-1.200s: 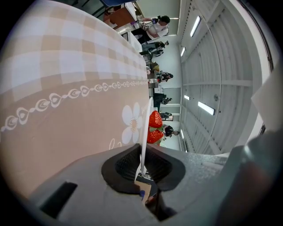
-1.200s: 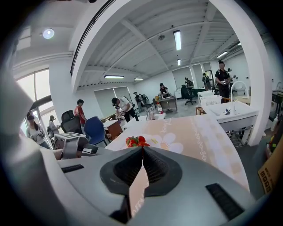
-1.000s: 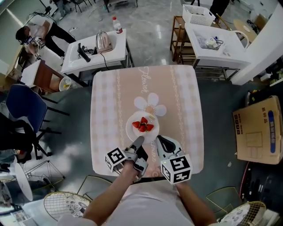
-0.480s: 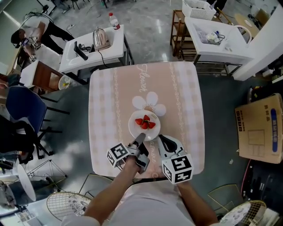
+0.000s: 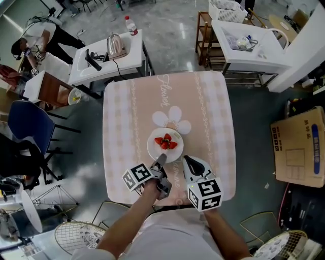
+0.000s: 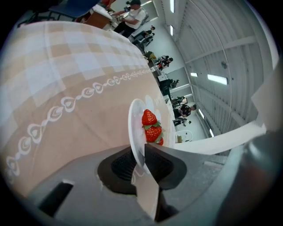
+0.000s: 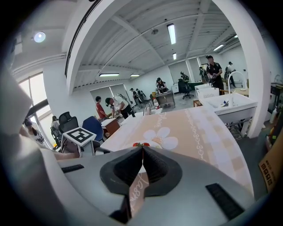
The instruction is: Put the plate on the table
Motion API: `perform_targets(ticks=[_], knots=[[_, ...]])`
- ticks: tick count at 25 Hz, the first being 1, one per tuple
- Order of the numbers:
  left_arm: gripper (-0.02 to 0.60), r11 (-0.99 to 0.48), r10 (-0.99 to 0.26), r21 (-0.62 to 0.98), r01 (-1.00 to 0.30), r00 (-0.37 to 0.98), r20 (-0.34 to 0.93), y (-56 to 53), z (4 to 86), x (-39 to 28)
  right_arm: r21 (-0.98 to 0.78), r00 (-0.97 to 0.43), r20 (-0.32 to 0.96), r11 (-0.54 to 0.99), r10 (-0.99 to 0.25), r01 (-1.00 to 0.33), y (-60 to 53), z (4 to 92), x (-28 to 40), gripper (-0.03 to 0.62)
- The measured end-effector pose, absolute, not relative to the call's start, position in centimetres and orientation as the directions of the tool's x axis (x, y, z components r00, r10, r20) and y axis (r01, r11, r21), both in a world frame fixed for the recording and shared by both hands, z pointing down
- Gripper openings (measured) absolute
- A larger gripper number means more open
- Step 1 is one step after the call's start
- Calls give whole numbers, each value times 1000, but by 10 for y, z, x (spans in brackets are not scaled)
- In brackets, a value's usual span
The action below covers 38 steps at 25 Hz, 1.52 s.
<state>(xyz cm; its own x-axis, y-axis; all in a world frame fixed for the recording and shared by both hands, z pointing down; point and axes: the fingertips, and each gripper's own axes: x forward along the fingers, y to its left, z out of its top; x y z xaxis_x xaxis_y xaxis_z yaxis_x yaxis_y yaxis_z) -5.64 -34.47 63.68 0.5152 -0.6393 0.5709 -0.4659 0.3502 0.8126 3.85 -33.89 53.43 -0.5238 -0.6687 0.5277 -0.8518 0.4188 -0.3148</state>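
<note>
A white plate (image 5: pixel 158 148) with strawberries (image 5: pixel 166 142) rests on the pink checked table (image 5: pixel 203 111), just below a printed white flower. My left gripper (image 5: pixel 160 158) is at the plate's near rim. In the left gripper view the rim of the plate (image 6: pixel 136 128) stands between the jaws of the left gripper (image 6: pixel 140 160); they have just been opening and sit slightly parted around it. My right gripper (image 5: pixel 185 159) hovers right of the plate, apart from it. In its own view the right gripper (image 7: pixel 142 150) is shut on nothing.
A white side table with a kettle (image 5: pixel 118 45) stands beyond the far left corner. A white table with a basket (image 5: pixel 226 10) stands far right. A cardboard box (image 5: pixel 299 147) lies on the floor at right, a blue chair (image 5: pixel 25 127) at left.
The left gripper has rolled a little and sunk slightly at the plate's near rim. The plate stays below the flower print. The right gripper has kept still.
</note>
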Motion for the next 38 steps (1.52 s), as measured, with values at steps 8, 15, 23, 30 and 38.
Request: perform_targets(ticks=[8,15,23,30,38], knots=[[85,268,-563,670,-692,452,692,-343,637,-65,-309,-524,528,424,-668,-851,-338,534,35,5],[137,202,-516,529,-824,370,773,-341,643,-77,-297,-520,531,427,-669,-854,-337,534,34,5],[161,132,-508,433,-892,314,802,-331,640,-97,-282,-521,519,440,-678,-853,-328,523,25,5],[160,8,-588,468,-884,375,717,-325,603,-96,-277,-525,496,447,-691,-851,-312,513,12,5],[150,-167,-646,482,-860,465,606,-301,555,-79,-256,-524,471,458,-710,-851,-286,500,-3,5]])
